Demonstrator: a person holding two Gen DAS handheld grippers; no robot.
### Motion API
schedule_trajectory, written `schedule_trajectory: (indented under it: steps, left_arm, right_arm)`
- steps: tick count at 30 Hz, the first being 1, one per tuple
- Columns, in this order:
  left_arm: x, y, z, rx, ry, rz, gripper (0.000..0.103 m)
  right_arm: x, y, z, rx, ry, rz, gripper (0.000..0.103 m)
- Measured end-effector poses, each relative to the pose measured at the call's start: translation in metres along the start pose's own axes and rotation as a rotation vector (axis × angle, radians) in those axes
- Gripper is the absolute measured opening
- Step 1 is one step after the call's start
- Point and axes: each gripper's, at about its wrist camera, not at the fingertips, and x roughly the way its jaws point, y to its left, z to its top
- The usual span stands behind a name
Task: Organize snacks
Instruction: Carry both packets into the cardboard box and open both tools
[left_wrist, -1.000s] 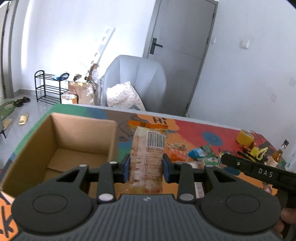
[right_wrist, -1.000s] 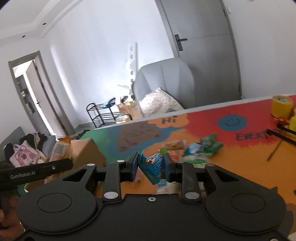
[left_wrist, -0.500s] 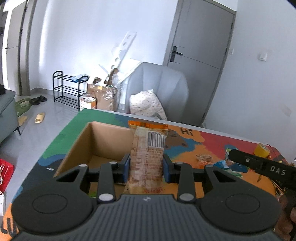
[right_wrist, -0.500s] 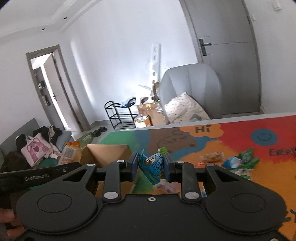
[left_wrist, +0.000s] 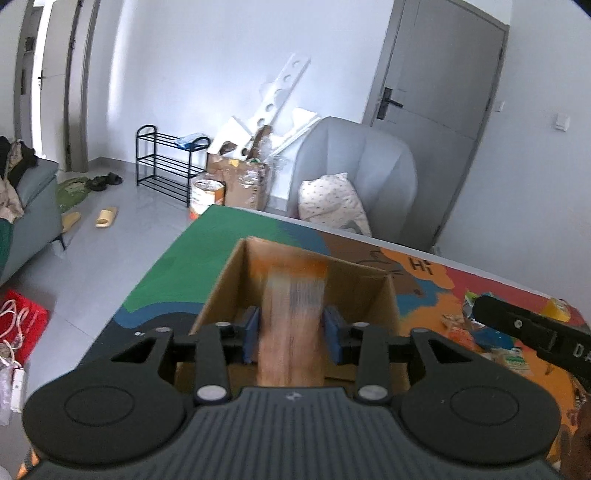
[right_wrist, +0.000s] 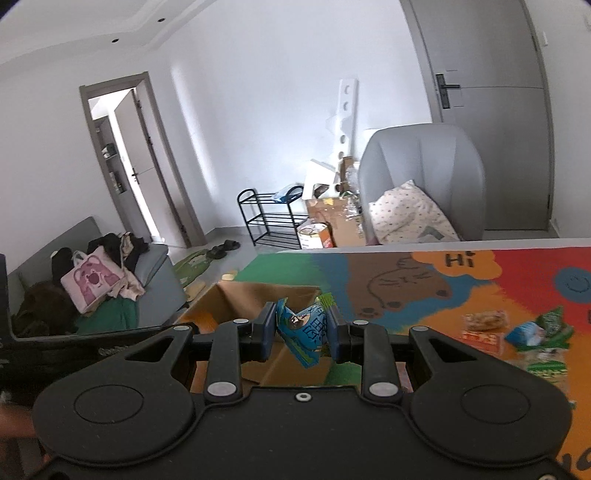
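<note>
My left gripper (left_wrist: 291, 334) hangs over the open cardboard box (left_wrist: 229, 288). Its jaws are opening. The tall orange-and-tan snack packet (left_wrist: 291, 314) stands between them, blurred, with a thin gap at each blue pad. My right gripper (right_wrist: 302, 332) is shut on a small blue snack packet (right_wrist: 304, 328), just right of the box (right_wrist: 236, 295) and above its near corner. Each gripper shows in the other's view: the right gripper's body (left_wrist: 532, 332) at the right edge, the left gripper's body (right_wrist: 74, 343) at the left edge.
The box stands at the left end of a colourful table mat (right_wrist: 406, 280). Several loose snack packets (right_wrist: 484, 321) lie on the mat to the right. Beyond the table are a grey armchair (right_wrist: 421, 173), a black shoe rack (right_wrist: 269, 218) and a sofa (right_wrist: 147, 280).
Both grippers have swung left across the table to the box. The left gripper's pads have drawn off the orange packet, which is now blurred. The right gripper's hold on the blue packet is unchanged.
</note>
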Motion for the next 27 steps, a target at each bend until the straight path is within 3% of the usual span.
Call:
schedule_trajectory:
  steps: [3, 13, 17, 27]
  left_arm:
    - [0.002, 0.006, -0.001, 0.002, 0.009, 0.038, 0.059]
    - [-0.007, 0.020, -0.009, -0.037, 0.004, 0.055, 0.072]
    - [-0.010, 0.024, -0.010, -0.050, -0.011, 0.060, 0.080]
    - [-0.011, 0.018, -0.011, -0.046, -0.001, 0.055, 0.094]
  right_arm:
    - [0.005, 0.007, 0.000, -0.007, 0.010, 0.016, 0.027]
    - [0.017, 0.024, -0.001, 0.005, 0.044, 0.100, 0.027]
    - [0.018, 0.026, 0.000, 0.038, 0.050, 0.089, 0.049]
    - [-0.001, -0.002, -0.008, 0.076, 0.049, 0.006, 0.061]
